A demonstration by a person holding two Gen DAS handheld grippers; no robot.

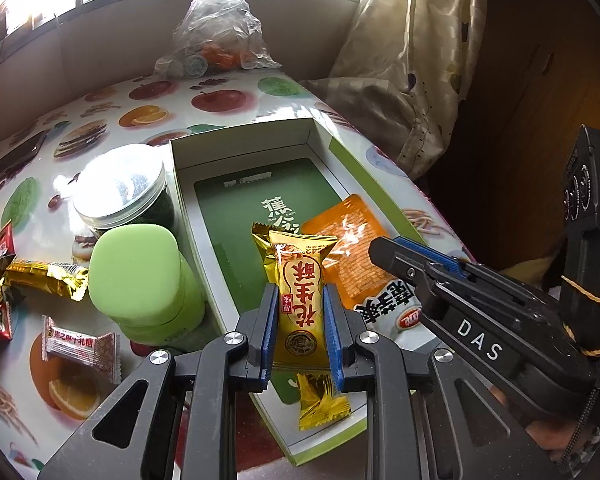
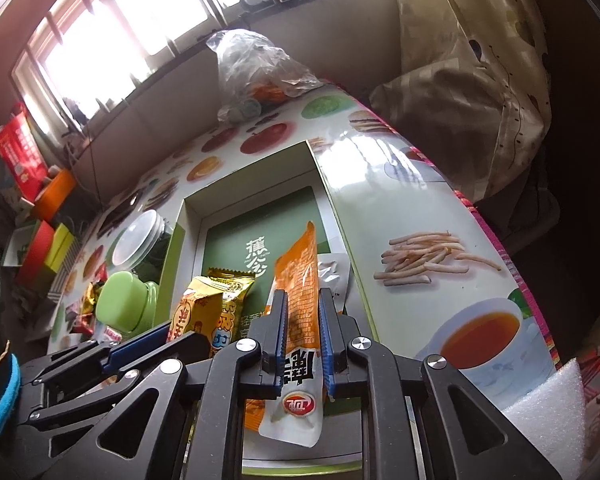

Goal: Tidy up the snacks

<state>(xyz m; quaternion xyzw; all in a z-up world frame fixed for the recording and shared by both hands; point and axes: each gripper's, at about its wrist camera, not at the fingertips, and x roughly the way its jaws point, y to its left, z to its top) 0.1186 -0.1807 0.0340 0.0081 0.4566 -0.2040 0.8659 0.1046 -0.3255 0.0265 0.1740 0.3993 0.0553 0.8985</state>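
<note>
An open white box with a green floor [image 1: 188, 184] lies on the fruit-print table. My left gripper [image 1: 300, 292] is shut on a gold peanut-crisp packet [image 1: 302, 256], held upright over the box's near end. Another gold packet [image 1: 322, 404] lies in the box under it. My right gripper [image 2: 302, 296] is shut on an orange-and-white snack packet [image 2: 298, 264], standing on edge over the same box [image 2: 192, 216]. In the left wrist view, that orange packet [image 1: 340, 248] and the right gripper [image 1: 388, 242] sit just right of the gold one. In the right wrist view, the left gripper [image 2: 186, 334] is at the lower left with its gold packet [image 2: 198, 312].
Left of the box stand a green-lidded container [image 1: 136, 276] and a clear-lidded jar [image 1: 120, 192]. Several loose snacks, including a gold bar [image 1: 48, 276] and a white sweet [image 1: 80, 348], lie at the table's left. A plastic bag [image 1: 216, 36] sits at the back. A curtain hangs right.
</note>
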